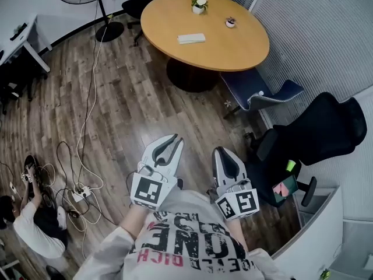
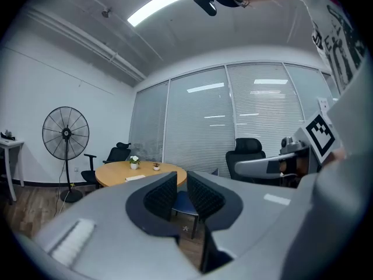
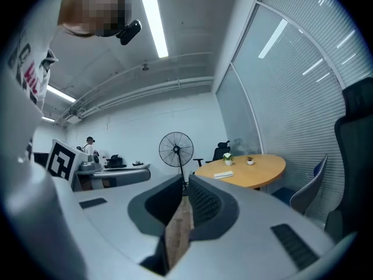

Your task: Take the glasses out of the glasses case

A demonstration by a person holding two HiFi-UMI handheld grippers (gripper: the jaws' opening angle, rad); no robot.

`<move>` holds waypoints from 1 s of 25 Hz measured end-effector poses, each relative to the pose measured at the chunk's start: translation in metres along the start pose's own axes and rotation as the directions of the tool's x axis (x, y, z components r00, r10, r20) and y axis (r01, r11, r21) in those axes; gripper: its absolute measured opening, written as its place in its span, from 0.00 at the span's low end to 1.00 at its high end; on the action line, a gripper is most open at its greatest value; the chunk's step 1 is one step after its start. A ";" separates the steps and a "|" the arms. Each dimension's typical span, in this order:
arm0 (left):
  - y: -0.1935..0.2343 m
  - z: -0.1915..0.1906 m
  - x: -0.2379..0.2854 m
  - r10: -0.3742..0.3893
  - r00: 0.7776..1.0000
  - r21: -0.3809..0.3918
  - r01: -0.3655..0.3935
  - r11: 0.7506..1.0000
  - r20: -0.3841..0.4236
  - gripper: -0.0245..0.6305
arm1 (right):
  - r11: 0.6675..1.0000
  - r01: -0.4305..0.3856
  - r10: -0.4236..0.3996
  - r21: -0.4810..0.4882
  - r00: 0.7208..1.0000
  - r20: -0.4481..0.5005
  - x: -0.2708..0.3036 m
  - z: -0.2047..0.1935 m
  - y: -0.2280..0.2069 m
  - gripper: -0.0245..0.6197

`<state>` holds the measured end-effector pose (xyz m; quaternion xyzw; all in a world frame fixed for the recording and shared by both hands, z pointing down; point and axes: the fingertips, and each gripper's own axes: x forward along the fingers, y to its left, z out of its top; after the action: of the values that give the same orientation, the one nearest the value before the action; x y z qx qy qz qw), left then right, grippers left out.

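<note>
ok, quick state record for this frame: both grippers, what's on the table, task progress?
left gripper: jaws slightly apart, nothing between them, held level in front of the person's chest
right gripper: jaws together, empty, level
round table: some way ahead across the wooden floor
on table: flat white object (possibly the glasses case, too small to tell), potted plant, small dark item
task progress: not started; neither gripper touches anything
</note>
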<state>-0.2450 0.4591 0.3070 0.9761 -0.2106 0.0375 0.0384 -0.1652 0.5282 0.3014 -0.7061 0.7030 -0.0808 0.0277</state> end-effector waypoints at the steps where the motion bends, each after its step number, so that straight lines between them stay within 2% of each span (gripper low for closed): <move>1: 0.002 -0.001 0.003 -0.008 1.000 0.004 0.008 1.000 -0.001 0.13 | 1.000 0.001 -0.001 0.005 1.000 -0.004 0.003 -0.001 -0.002 0.07; 5: 0.017 -0.005 0.021 -0.027 1.000 0.020 0.027 0.999 -0.012 0.13 | 1.000 0.005 -0.005 0.020 1.000 -0.022 0.026 -0.003 -0.013 0.07; 9: 0.049 -0.005 0.049 -0.020 0.999 -0.030 0.019 0.999 -0.033 0.13 | 1.000 0.008 -0.007 0.030 0.999 -0.035 0.068 -0.002 -0.027 0.07; 17: 0.134 0.019 0.117 -0.060 0.998 0.049 0.061 0.997 -0.014 0.13 | 1.000 0.024 -0.024 0.006 0.999 -0.031 0.168 0.025 -0.053 0.07; 19: 0.149 0.023 0.128 -0.067 0.998 0.039 0.067 0.997 -0.017 0.13 | 0.999 0.032 -0.032 0.000 0.999 -0.029 0.186 0.030 -0.053 0.07; 22: 0.169 0.027 0.141 -0.064 0.998 -0.020 0.063 0.998 -0.029 0.13 | 0.999 0.037 -0.037 -0.003 0.999 -0.028 0.209 0.032 -0.053 0.07; 25: 0.183 0.026 0.154 -0.074 0.997 -0.001 0.074 0.997 -0.019 0.13 | 0.999 0.041 -0.041 0.003 0.998 -0.039 0.225 0.030 -0.058 0.07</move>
<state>-0.1788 0.2279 0.3057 0.9828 -0.1742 0.0453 0.0416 -0.1034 0.3024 0.2978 -0.7186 0.6886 -0.0967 0.0137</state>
